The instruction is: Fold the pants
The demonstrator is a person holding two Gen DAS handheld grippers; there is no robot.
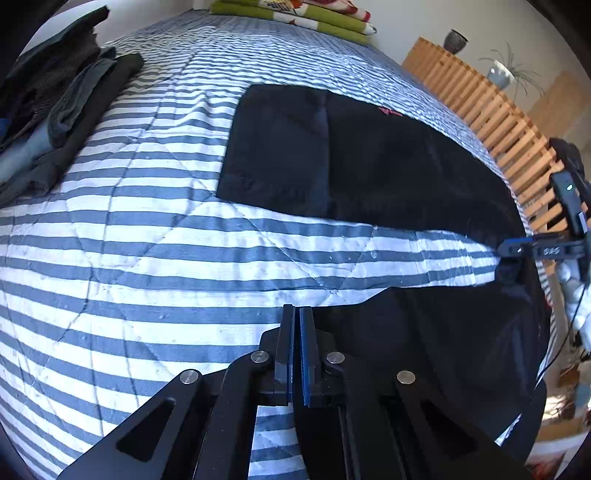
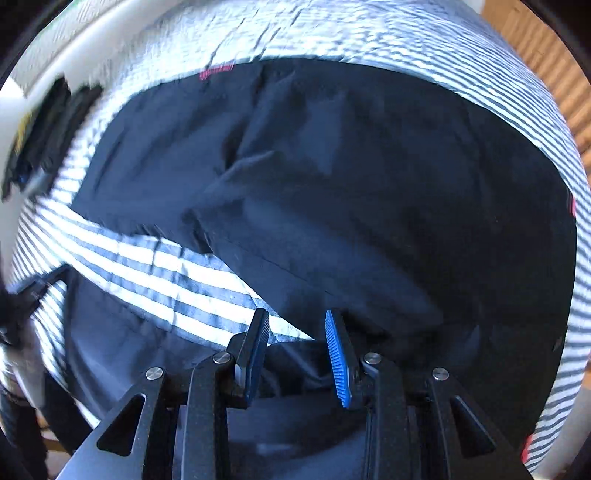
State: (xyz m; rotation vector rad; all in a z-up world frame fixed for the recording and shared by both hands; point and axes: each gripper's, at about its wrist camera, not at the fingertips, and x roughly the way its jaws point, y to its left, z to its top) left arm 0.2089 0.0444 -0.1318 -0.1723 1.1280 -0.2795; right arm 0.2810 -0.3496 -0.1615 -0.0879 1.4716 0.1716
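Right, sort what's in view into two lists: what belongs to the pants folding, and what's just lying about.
Part of the job:
black pants spread on the striped quilt
left gripper, shut
right gripper, open at the pants' edge

Just lying about:
pile of dark clothes
green folded bedding
wooden slatted rail
vase
potted plant

Dark pants (image 1: 369, 162) — spread flat, legs apart.

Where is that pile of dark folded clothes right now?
In the left wrist view, the pile of folded clothes sits at the upper left on the striped quilt, well left of the black pants spread out on it.
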